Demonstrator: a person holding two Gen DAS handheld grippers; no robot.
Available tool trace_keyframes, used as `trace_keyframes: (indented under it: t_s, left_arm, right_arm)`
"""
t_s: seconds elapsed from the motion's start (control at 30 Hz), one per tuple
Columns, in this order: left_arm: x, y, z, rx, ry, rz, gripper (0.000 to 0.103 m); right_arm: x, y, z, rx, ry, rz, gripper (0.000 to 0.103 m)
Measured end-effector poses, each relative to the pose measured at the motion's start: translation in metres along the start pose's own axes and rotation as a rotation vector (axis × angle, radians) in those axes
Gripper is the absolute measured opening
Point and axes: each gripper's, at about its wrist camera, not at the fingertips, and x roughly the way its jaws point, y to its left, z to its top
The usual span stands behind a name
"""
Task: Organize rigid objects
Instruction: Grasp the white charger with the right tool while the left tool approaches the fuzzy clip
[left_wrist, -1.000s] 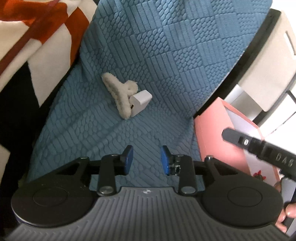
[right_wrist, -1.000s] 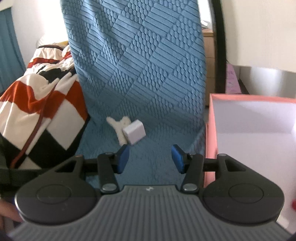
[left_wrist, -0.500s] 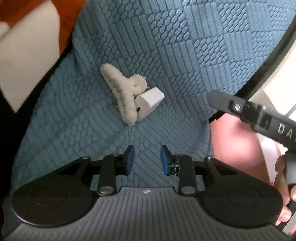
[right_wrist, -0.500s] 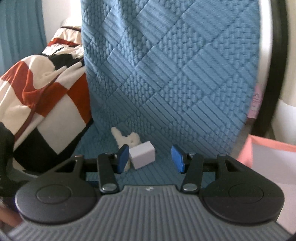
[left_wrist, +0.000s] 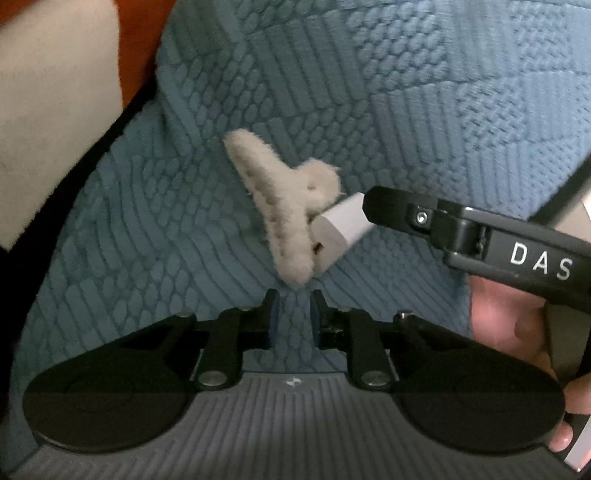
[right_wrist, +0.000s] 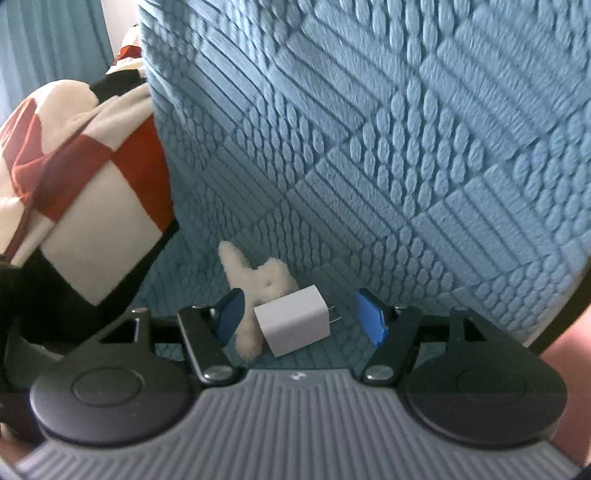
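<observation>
premises read as a home bedroom: a blue quilted bedspread (right_wrist: 406, 147) covers the bed, a red, white and black checked blanket (right_wrist: 74, 177) lies bunched alongside, teal curtains (right_wrist: 48, 48) hang behind, and a fuzzy hair claw clip (left_wrist: 280, 206) lies on the bedspread.

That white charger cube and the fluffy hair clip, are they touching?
Touching. In the right wrist view the white charger cube rests against the fluffy hair clip with no gap; the left wrist view agrees.

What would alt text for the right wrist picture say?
A white plug-in charger lies between the open blue-tipped fingers of the right gripper, on a textured blue cover. A fluffy cream hair clip touches its left side.
</observation>
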Motion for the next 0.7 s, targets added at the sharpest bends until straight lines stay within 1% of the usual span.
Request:
trace_keyframes:
  t_s: [0.03, 0.1, 0.13, 0.17, 0.23, 0.33, 0.43, 0.53, 0.63, 0.7]
  left_arm:
    - [0.003, 0.001, 0.0, -0.008, 0.005, -0.004, 0.021]
    - [0.007, -0.002, 0.001, 0.0, -0.012, -0.003, 0.021]
    - [0.008, -0.003, 0.001, 0.011, -0.02, 0.002, 0.021]
    - [0.01, -0.005, 0.001, 0.016, -0.028, 0.005, 0.021]
    - [0.013, -0.004, 0.004, -0.003, -0.03, -0.005, 0.021]
    - [0.013, -0.003, 0.007, -0.015, -0.031, -0.005, 0.021]
    - [0.01, -0.001, 0.009, -0.007, -0.049, 0.01, 0.021]
    - [0.011, 0.005, 0.011, -0.033, -0.049, -0.007, 0.021]
    - [0.01, 0.007, 0.01, -0.021, -0.061, 0.002, 0.021]
    - [0.01, 0.007, 0.011, -0.015, -0.068, 0.006, 0.021]
  right_arm:
    - [0.004, 0.0, 0.001, -0.009, 0.012, -0.008, 0.068]
    - [0.013, 0.002, 0.002, -0.049, 0.041, -0.032, 0.068]
    - [0.017, 0.002, 0.002, -0.061, 0.052, -0.023, 0.068]
    - [0.02, 0.002, 0.001, -0.061, 0.061, 0.004, 0.068]
    - [0.024, 0.002, 0.001, -0.063, 0.078, 0.041, 0.068]
    - [0.029, 0.007, -0.001, -0.087, 0.085, 0.035, 0.068]
    - [0.034, 0.007, -0.001, -0.086, 0.089, 0.037, 0.068]
    - [0.039, 0.009, -0.002, -0.091, 0.076, 0.031, 0.068]
    - [0.045, 0.003, -0.001, -0.059, 0.089, 0.059, 0.065]
    - [0.048, 0.0, -0.002, -0.038, 0.095, 0.06, 0.065]
